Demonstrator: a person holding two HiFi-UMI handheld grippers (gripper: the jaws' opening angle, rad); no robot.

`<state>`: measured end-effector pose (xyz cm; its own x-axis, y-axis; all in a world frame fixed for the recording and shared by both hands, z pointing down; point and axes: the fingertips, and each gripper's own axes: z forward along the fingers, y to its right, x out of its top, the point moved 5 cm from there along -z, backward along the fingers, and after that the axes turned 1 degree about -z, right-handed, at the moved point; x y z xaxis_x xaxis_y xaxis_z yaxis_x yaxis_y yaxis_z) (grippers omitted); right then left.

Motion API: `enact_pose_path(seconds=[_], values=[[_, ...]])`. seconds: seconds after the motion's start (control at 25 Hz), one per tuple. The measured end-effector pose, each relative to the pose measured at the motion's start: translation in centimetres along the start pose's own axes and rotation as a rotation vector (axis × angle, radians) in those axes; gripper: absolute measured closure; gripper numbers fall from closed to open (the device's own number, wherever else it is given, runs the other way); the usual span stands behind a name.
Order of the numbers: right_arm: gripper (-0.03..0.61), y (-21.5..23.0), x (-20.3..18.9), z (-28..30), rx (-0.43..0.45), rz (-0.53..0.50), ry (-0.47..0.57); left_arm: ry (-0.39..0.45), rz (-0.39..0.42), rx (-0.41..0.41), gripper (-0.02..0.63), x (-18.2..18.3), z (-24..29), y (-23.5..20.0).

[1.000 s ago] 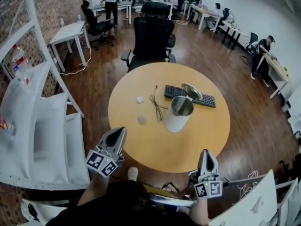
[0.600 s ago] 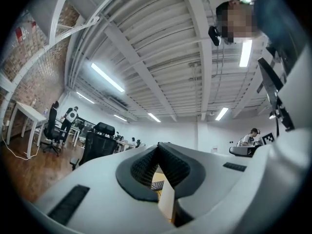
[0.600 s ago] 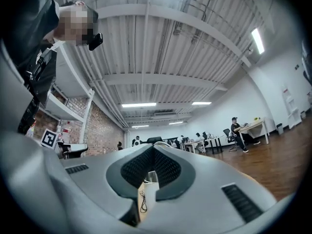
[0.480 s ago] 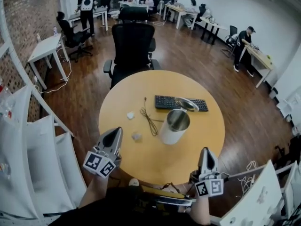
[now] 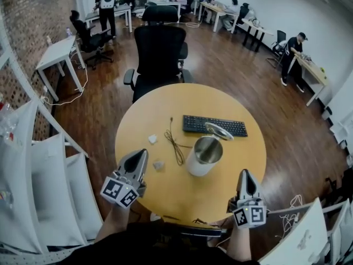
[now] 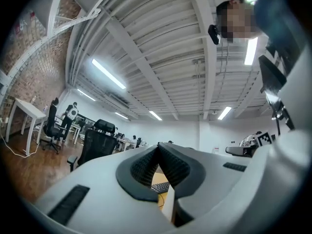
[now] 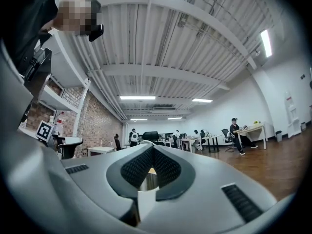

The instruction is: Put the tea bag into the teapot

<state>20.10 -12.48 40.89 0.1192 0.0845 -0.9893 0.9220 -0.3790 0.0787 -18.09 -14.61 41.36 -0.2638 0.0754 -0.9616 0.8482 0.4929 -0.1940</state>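
A steel teapot stands open in the middle of the round wooden table. Its lid lies just behind it, on the keyboard's edge. Two small pale tea bags lie left of the pot, one nearer me and one farther back. My left gripper hovers shut and empty at the table's front left, close to the nearer tea bag. My right gripper is shut and empty at the front right edge. In the right gripper view the teapot shows below the closed jaw tips.
A black keyboard lies behind the teapot, and a thin dark cable snakes between it and the tea bags. A black office chair stands at the table's far side. White shelving is close on my left.
The head view has shifted, so the table sits a little lower in the picture. Both grippers stay shut near the front edge. Nothing on the table has moved.
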Motion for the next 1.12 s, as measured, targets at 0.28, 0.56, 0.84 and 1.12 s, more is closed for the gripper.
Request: enact_pose_path(seconds=[0.28,0.56,0.84,1.12], values=[[0.572,-0.2,-2.3,3.0,0.073,0.038,-0.031,-0.042,0.023,0.086,0.607,0.2,-1.8,-0.8],[0.572,-0.7,-4.5,3.5,0.104,0.086,-0.095,-0.166,0.013,0.101,0.607,-2.9,-2.4,-1.1],[0.572,-1.1,-6.1,1.4,0.054,0.1,-0.176,-0.381,0.033,0.013,0.562,-8.9,0.3,-1.6],[0.572,-0.5,-6.1,0.1,-0.046,0.086,-0.217,-0.617,0.165,-0.125,0.444,-16.3,3.4,-3.1]])
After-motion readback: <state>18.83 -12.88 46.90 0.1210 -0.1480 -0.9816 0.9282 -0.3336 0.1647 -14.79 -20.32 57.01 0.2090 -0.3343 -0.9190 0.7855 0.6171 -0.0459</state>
